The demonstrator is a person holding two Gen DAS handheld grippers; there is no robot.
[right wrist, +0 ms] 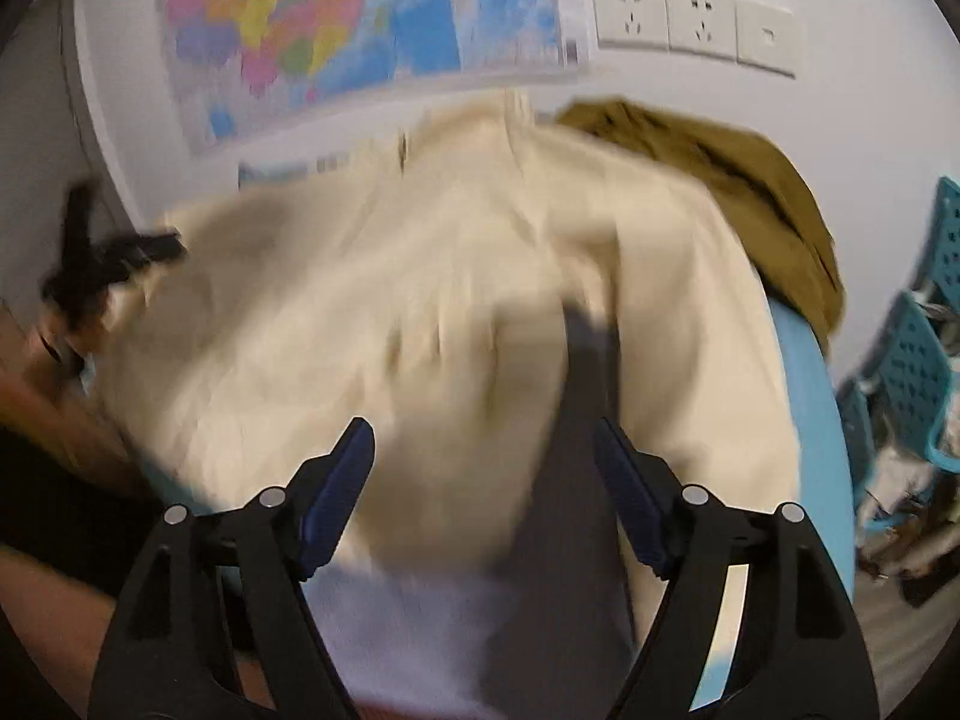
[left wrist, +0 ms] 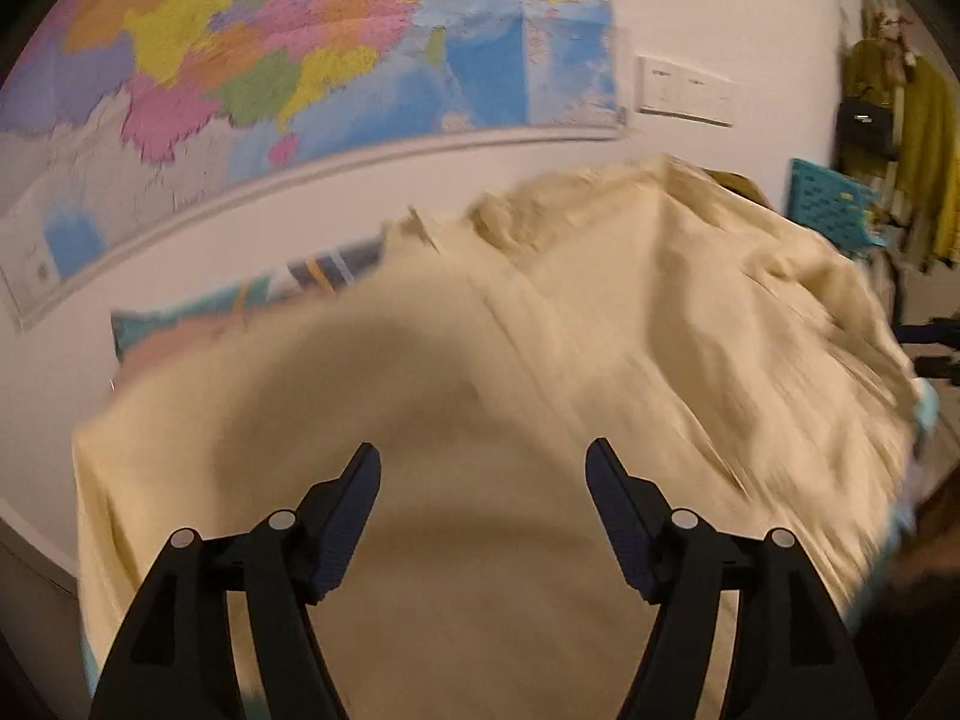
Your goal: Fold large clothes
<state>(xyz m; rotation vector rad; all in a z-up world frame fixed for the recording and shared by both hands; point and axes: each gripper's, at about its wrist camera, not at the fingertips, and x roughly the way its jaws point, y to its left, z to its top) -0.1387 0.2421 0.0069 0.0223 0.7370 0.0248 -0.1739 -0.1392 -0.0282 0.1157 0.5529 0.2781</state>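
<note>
Both views are blurred. Seen from the left wrist, the left gripper (left wrist: pixel 483 465) tilts downward over a large cream garment (left wrist: pixel 480 360), its two black fingers with dark blue pads spread wide, nothing between them and no cloth touched. The garment covers nearly the whole top of a light blue table (right wrist: pixel 816 420); it is wrinkled and bunched toward the far edge by the wall, and its long axis runs from the near edge away to that far edge. To the left and above hangs a coloured wall map (left wrist: pixel 240 60); its lettering is too blurred to read. Seen from the right wrist, the left gripper (right wrist: pixel 129 255) appears as a dark shape over the table's left edge. The right gripper (right wrist: pixel 483 441) also slants down above the near part of the cream cloth, jaws likewise spread wide and empty. An olive-brown garment (right wrist: pixel 750 192) is heaped at the table's far right corner, touching the cream one. White wall sockets (right wrist: pixel 690 24) sit above it, without legible writing, and teal plastic chairs (right wrist: pixel 912 372) stand off the right edge
</note>
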